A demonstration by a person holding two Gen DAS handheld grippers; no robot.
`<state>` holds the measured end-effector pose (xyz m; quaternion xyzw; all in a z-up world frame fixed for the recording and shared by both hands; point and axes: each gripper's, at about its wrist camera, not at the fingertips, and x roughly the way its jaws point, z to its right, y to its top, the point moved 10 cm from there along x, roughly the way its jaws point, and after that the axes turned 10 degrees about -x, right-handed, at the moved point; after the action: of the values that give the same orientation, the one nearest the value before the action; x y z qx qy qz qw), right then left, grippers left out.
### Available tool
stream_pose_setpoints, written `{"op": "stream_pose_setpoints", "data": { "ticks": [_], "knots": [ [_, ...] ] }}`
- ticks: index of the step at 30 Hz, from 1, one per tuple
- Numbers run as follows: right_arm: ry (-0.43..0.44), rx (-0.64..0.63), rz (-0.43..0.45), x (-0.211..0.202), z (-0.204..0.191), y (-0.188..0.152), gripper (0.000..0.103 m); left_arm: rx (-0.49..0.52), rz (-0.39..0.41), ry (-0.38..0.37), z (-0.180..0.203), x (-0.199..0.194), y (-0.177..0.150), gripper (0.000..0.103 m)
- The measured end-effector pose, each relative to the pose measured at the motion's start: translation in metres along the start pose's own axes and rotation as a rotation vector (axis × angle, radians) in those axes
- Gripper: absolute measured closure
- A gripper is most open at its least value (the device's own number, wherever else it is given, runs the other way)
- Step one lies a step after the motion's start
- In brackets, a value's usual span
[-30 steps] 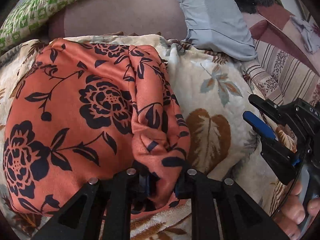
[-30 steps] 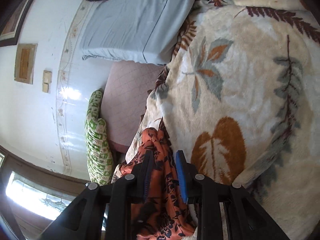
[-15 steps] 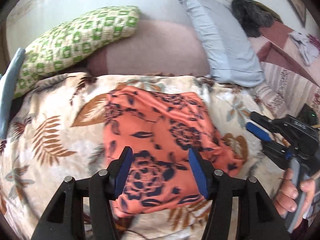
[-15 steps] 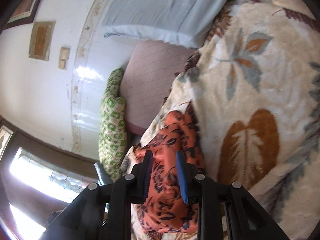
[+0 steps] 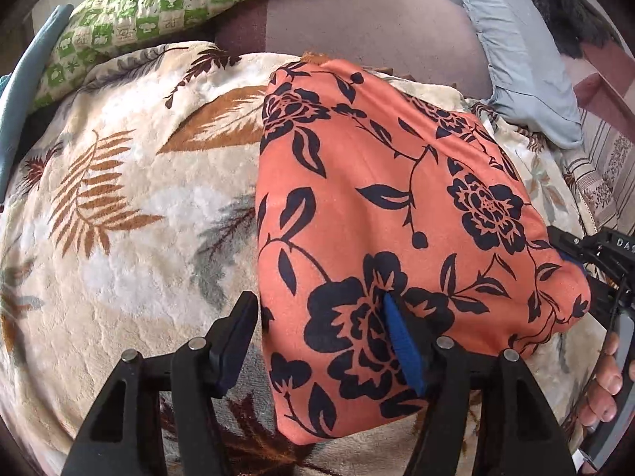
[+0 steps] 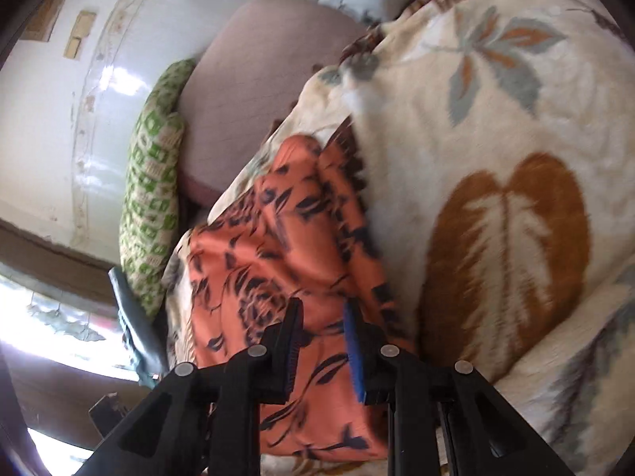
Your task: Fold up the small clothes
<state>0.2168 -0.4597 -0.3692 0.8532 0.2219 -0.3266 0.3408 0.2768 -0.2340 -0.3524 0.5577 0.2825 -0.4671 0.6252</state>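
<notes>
On my left the gripper (image 5: 321, 317) hangs low with jaws wide apart, straddling the near-left edge of the orange floral garment (image 5: 397, 214), folded on the leaf-print blanket (image 5: 119, 198). It looks light, limp and slippery, so I'd pinch a corner or folded edge. My right gripper (image 6: 323, 341) comes in sideways at its right edge, jaws part-open over the cloth, clamping nothing I can see.

We see the folded garment (image 5: 397, 206) lying on the blanket (image 5: 119, 206), center-right of frame, w/ left gripper (image 5: 317, 337) at bottom center over its near edge. Right gripper (image 5: 587, 273) sits at its right edge; pillows (image 5: 166, 8) line the top, behind the blanket.
</notes>
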Motion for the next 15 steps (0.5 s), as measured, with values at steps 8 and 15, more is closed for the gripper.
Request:
{"op": "stream_pose_setpoints", "data": {
  "ticks": [8, 15],
  "knots": [
    [0.311, -0.106, 0.172, -0.044, -0.069, 0.017, 0.076, 0.074, 0.135, 0.011, 0.023, -0.036, 0.073, 0.037],
    [0.187, -0.209, -0.076, 0.012, -0.084, -0.025, 0.076, 0.089, 0.073, 0.124, 0.036, 0.037, 0.153, 0.037]
  ]
}}
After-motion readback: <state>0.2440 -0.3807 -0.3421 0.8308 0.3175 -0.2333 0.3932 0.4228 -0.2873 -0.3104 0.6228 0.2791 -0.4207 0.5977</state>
